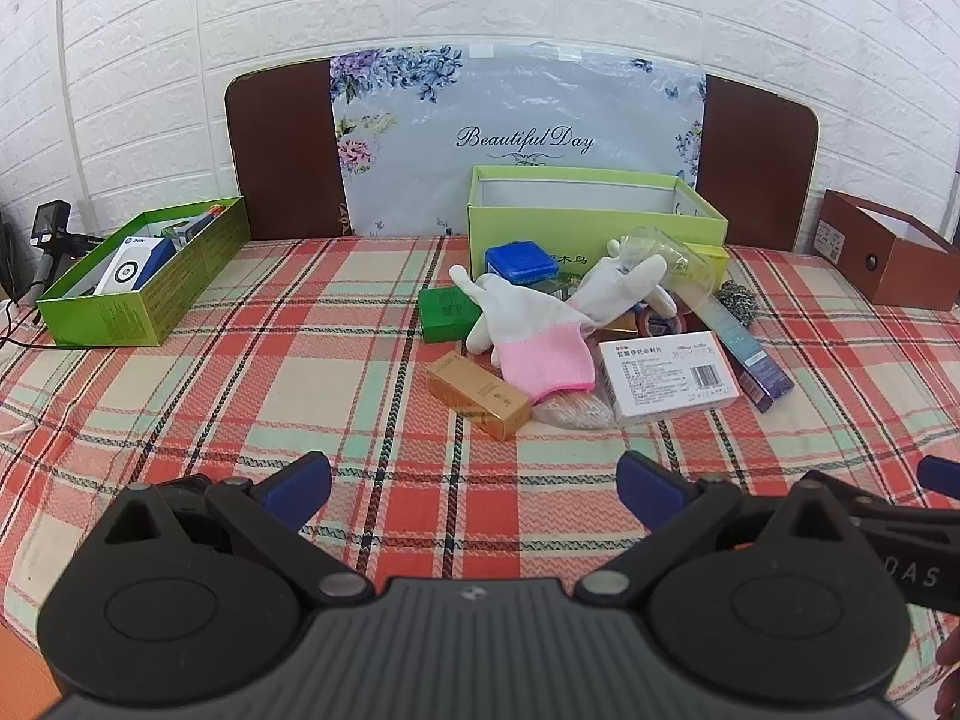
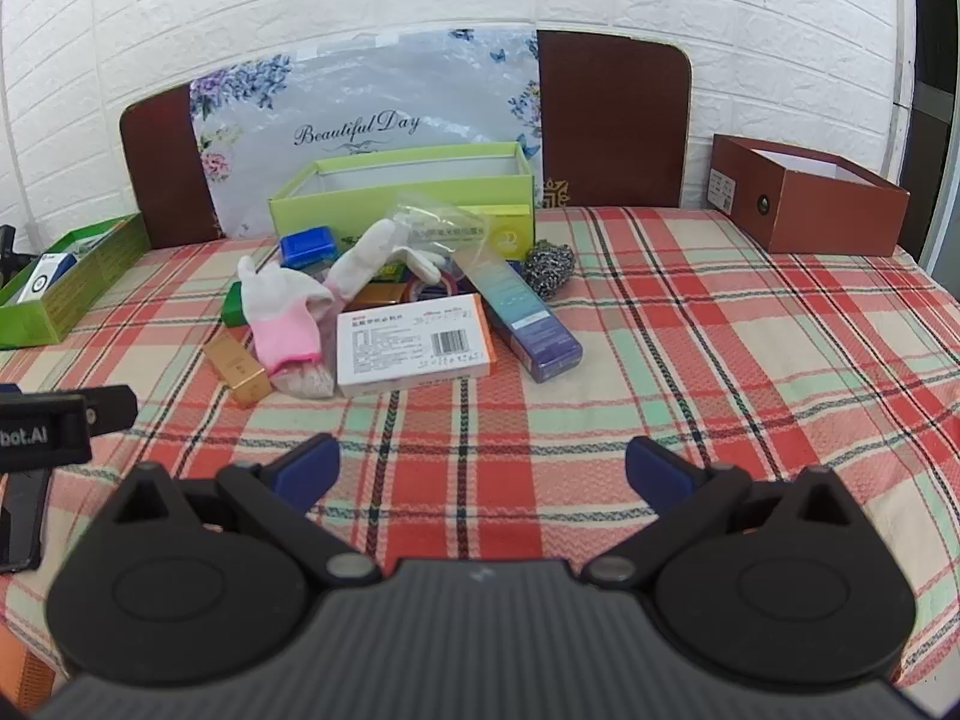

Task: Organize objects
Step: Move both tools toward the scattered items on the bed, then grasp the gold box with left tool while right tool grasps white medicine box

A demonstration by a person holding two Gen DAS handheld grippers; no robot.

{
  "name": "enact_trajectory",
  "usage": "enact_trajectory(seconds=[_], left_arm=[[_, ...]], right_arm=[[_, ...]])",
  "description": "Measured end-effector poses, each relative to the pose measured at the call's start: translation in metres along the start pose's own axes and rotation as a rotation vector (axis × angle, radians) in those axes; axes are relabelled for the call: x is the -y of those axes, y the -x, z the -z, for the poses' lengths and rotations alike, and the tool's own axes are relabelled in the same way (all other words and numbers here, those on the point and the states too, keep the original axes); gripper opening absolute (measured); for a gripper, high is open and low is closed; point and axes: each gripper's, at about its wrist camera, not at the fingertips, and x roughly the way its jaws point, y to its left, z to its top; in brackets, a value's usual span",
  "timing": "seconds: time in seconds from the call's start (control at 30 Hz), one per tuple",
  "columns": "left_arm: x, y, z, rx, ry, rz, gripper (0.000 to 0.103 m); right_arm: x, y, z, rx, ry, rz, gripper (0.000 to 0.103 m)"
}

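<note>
Both grippers, left (image 1: 474, 483) and right (image 2: 483, 468), gape wide, empty. Left view alone shows the green tray's contents (image 1: 141, 261) at ten o'clock; right view shows more of the brown box (image 2: 804, 204) at two.

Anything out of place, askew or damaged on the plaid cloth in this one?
Only the clutter: a loose pile lies before the tall green box instead of in it. Two gloves sprawl over small boxes, and the white medicine box and purple box sit askew. No spill or damage shows.
</note>
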Motion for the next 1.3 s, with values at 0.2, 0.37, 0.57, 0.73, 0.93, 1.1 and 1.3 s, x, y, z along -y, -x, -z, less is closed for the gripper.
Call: enact_trajectory(seconds=[0.2,0.37,0.57,0.73,0.93,1.1,1.3], left_arm=[[-0.001,-0.007,0.000,-0.020,0.007,0.000,0.103],[-0.001,-0.013,-0.001,-0.030,0.003,-0.002,0.103],[-0.011,-0.032,0.004,-0.100,-0.007,-0.022,0.103],[-0.034,-0.058,0.008,-0.115,0.001,0.046,0.097],[-0.033,-0.100,-0.025,-0.117,0.049,0.130,0.098],[-0.029,-0.152,-0.041,-0.202,0.128,0.132,0.097],[-0.031,-0.196,-0.048,-0.227,0.184,0.048,0.095]], right_arm=[[0.002,-0.007,-0.001,-0.011,0.002,0.000,0.103],[0.001,-0.014,-0.001,-0.024,0.003,-0.002,0.103],[-0.001,-0.022,0.001,0.005,0.051,-0.063,0.103],[-0.013,-0.041,0.000,0.028,0.255,-0.164,0.103],[-0.032,-0.104,-0.039,0.050,0.486,-0.330,0.103],[-0.042,-0.176,-0.060,0.024,0.679,-0.393,0.103],[-0.018,-0.213,-0.069,-0.198,0.448,-0.501,0.103]])
